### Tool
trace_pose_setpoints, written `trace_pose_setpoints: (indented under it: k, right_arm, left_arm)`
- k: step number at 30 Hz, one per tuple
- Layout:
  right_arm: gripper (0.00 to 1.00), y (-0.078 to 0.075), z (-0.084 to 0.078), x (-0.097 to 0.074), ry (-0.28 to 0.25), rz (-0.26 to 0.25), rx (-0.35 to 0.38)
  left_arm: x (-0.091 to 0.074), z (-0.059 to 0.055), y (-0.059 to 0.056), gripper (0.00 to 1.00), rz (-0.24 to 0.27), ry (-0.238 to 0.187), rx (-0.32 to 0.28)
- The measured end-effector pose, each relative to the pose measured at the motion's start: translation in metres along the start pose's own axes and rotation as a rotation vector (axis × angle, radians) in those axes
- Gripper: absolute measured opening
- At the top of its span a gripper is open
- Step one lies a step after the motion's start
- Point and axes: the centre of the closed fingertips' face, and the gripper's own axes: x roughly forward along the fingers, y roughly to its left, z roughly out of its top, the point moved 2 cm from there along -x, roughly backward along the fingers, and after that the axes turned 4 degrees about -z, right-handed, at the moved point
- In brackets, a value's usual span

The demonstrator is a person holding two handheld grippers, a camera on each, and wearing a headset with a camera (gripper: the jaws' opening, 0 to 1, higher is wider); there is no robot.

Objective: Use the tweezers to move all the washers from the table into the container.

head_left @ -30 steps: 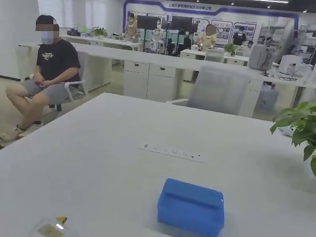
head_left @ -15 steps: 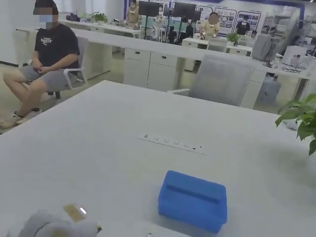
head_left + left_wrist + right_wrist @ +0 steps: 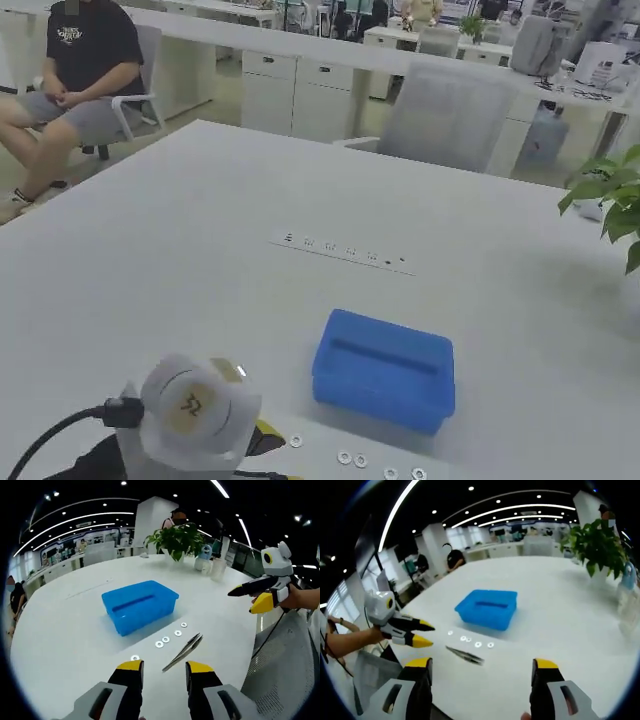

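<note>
A blue container (image 3: 383,368) (image 3: 140,605) (image 3: 487,609) stands on the white table (image 3: 180,260). Several small washers (image 3: 345,458) (image 3: 159,644) (image 3: 468,640) lie in a loose row in front of it. Metal tweezers (image 3: 184,651) (image 3: 466,656) lie flat on the table beside the washers, untouched. My left gripper (image 3: 266,439) (image 3: 165,667) (image 3: 431,635) hovers just short of the washers, open and holding nothing. My right gripper (image 3: 482,663) (image 3: 241,602) is held off the table's other side, jaws wide open, pointing at the tweezers.
A socket strip (image 3: 345,250) is set into the table beyond the container. A potted plant (image 3: 610,200) (image 3: 177,537) (image 3: 597,545) stands at the table's right side. A grey chair (image 3: 445,125) is at the far edge, and a person (image 3: 80,60) sits far left.
The head camera has tilted down, bringing the washers into view. My left gripper has risen into the lower left of the head view, closer to the washers.
</note>
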Motion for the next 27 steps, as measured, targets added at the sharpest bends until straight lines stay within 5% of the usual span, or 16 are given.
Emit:
trace_pose_setpoints:
  k: [13,14,15,18,25,27]
  right_arm:
    - [0.79,-0.001,-0.007,0.006,0.041,0.019,-0.009]
    - [0.79,-0.001,-0.007,0.007,0.04,0.019,-0.01]
    - [0.79,0.0,-0.007,0.007,0.041,0.021,-0.009]
    - [0.79,0.004,-0.007,0.007,0.042,0.025,-0.01]
    - [0.78,0.007,-0.004,0.006,0.037,0.023,-0.033]
    - [0.78,0.008,-0.001,0.006,0.031,0.028,-0.031]
  left_arm:
    - [0.037,-0.025,-0.008,0.24,-0.117,0.143,0.178]
    - [0.041,-0.015,-0.008,0.23,-0.122,0.096,0.228]
    - [0.041,-0.019,-0.008,0.2,-0.118,0.15,0.234]
    - [0.042,-0.02,-0.011,0.18,-0.157,0.176,0.265]
    - [0.043,-0.023,-0.023,0.0,-0.186,0.186,0.393]
    - [0.046,-0.025,-0.028,0.0,-0.2,0.188,0.376]
